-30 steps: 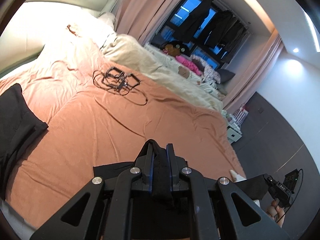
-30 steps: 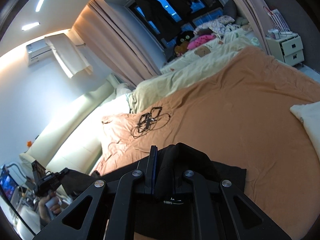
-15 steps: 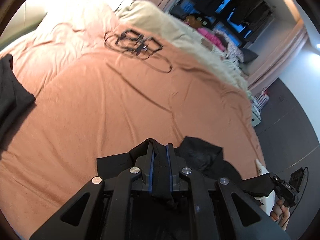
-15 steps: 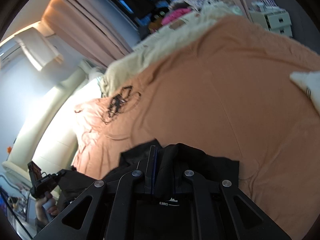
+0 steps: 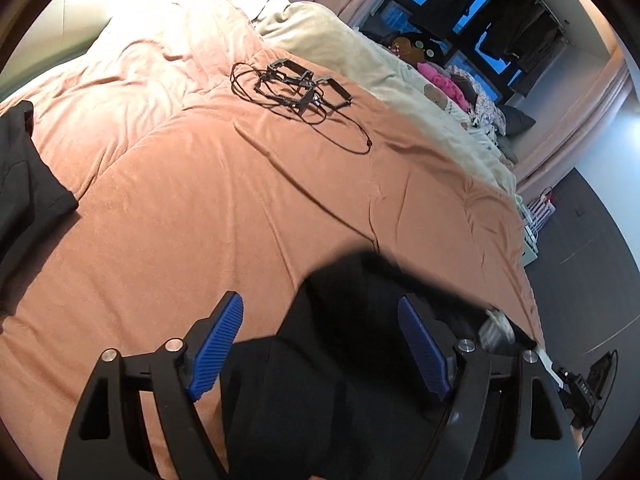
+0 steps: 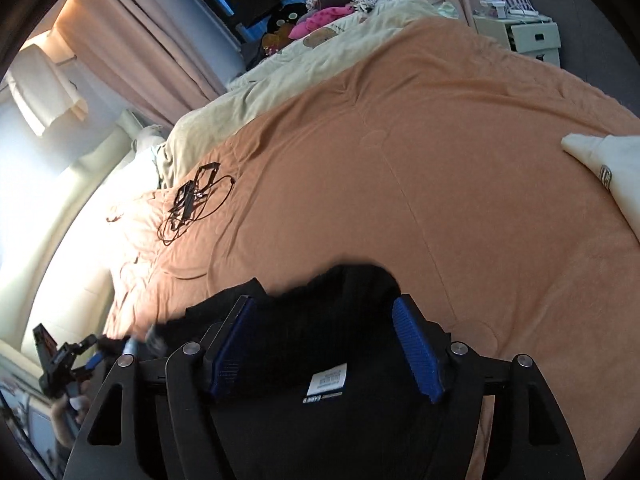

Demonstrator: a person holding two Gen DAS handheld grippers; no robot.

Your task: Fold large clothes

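A black garment (image 5: 352, 344) lies on the orange bedspread (image 5: 240, 200) at the near edge of the bed. My left gripper (image 5: 320, 320) is open above it, with the blue pads (image 5: 218, 344) apart and the cloth lying between them. In the right wrist view the same garment (image 6: 320, 340) shows a white label (image 6: 328, 380). My right gripper (image 6: 324, 324) is open over it too, holding nothing. The left gripper also shows at the lower left of the right wrist view (image 6: 60, 360).
A tangle of black cables and frames (image 5: 296, 84) lies further up the bed. Another dark garment (image 5: 24, 176) sits at the left. A white cloth (image 6: 608, 168) lies at the right edge. A beige duvet (image 5: 360, 52) and a nightstand (image 6: 524, 36) are beyond.
Both grippers were shut on the black garment and held it up. They lowered toward the bed and opened, and the garment now lies loose on the bedspread.
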